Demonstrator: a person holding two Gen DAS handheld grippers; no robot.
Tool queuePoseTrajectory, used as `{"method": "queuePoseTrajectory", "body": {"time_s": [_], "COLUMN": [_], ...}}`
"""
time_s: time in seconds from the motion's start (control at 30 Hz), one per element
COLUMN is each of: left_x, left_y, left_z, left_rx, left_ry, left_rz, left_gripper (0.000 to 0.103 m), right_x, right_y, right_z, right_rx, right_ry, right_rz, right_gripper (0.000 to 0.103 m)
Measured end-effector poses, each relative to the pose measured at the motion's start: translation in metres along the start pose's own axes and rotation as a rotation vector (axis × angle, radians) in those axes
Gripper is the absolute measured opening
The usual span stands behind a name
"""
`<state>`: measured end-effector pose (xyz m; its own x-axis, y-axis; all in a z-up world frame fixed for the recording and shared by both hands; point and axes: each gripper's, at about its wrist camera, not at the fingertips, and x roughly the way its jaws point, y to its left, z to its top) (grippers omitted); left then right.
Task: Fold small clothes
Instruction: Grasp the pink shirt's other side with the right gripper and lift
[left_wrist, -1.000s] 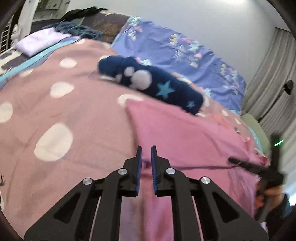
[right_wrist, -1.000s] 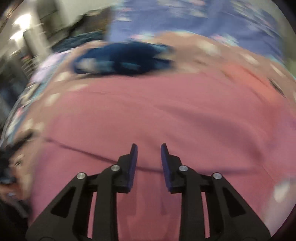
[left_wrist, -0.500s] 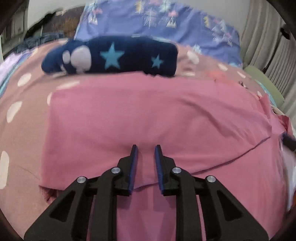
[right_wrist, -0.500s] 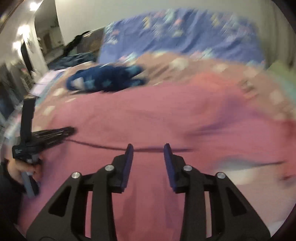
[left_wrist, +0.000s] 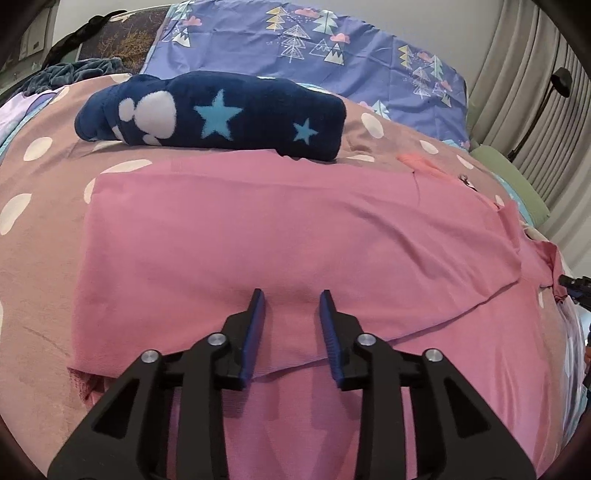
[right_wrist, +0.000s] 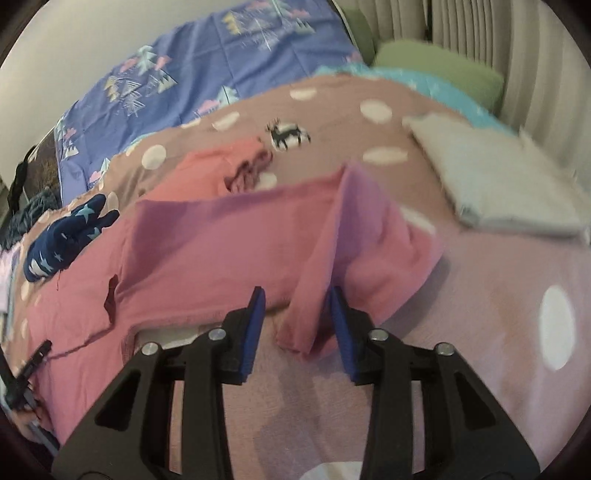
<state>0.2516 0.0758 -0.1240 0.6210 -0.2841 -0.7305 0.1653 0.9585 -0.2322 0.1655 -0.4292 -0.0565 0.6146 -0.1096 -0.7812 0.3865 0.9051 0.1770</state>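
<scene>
left gripper (left_wrist: 291, 306): over the near folded edge of the pink garment (left_wrist: 280, 236), pointing down at it; jaws partly spread and just been opening, only flat cloth below the gap, nothing pinched
right gripper (right_wrist: 295, 306): at the garment's far-right end; log says the jaws just closed further, but the frame shows a clear gap; a loose pink flap (right_wrist: 317, 280) hangs in that gap, close against the right pad; can't tell if it's pressed on both sides
pink garment: spread flat across the bed, one layer folded over with its edge running across near the left gripper; small tear or hole near its left part in the right wrist view
navy star garment (left_wrist: 218, 114): bundled up, lying beyond the pink garment's far edge, touching or just overlapping it
coral garment (right_wrist: 207, 173): crumpled, just beyond the pink one
white folded cloth (right_wrist: 506, 181): on the bed to the right, apart from the pink garment
bed cover (left_wrist: 40, 206): dusty pink with white dots
blue tree-print pillow (left_wrist: 306, 48): at the head of the bed
view note: right wrist frame is a bit motion-blurred
</scene>
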Motion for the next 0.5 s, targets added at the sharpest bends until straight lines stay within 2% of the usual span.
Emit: {"method": "queuePoseTrajectory", "body": {"time_s": [0.03,0.07,0.13,0.2,0.23,0.3,0.4,0.47,0.5], "left_x": [0.0,0.0,0.0,0.0,0.0,0.0,-0.001,-0.002,-0.002], "left_y": [-0.001,-0.002,-0.004,-0.004,-0.004,-0.003,-0.001,0.001,0.003], "left_z": [0.0,0.0,0.0,0.001,0.0,0.0,0.001,0.0,0.0], "left_rx": [0.004,0.009,0.016,0.016,0.014,0.01,-0.001,-0.011,-0.016], "left_ry": [0.0,0.0,-0.001,-0.001,-0.001,-0.002,-0.005,-0.008,-0.01], "left_rz": [0.001,0.003,0.008,0.007,0.005,0.0,-0.015,-0.028,-0.034], "left_gripper": [0.036,0.036,0.037,0.037,0.037,0.037,0.037,0.037,0.037], "right_x": [0.004,0.003,-0.006,-0.024,-0.035,-0.051,-0.068,-0.062,-0.057], "right_y": [-0.003,-0.003,0.004,0.024,0.044,0.078,0.153,0.193,0.207], "right_z": [-0.001,-0.003,-0.002,0.002,0.005,0.01,0.017,0.021,0.021], "right_rx": [0.02,0.034,0.048,0.024,0.0,-0.057,-0.153,-0.184,-0.2], "right_ry": [0.024,0.035,-0.003,-0.03,-0.027,-0.021,0.018,0.066,0.08], "right_rz": [0.02,0.035,0.079,0.169,0.279,0.413,0.676,0.762,0.769], "right_gripper": [0.001,0.002,0.002,0.002,0.002,0.002,0.002,0.002,0.002]}}
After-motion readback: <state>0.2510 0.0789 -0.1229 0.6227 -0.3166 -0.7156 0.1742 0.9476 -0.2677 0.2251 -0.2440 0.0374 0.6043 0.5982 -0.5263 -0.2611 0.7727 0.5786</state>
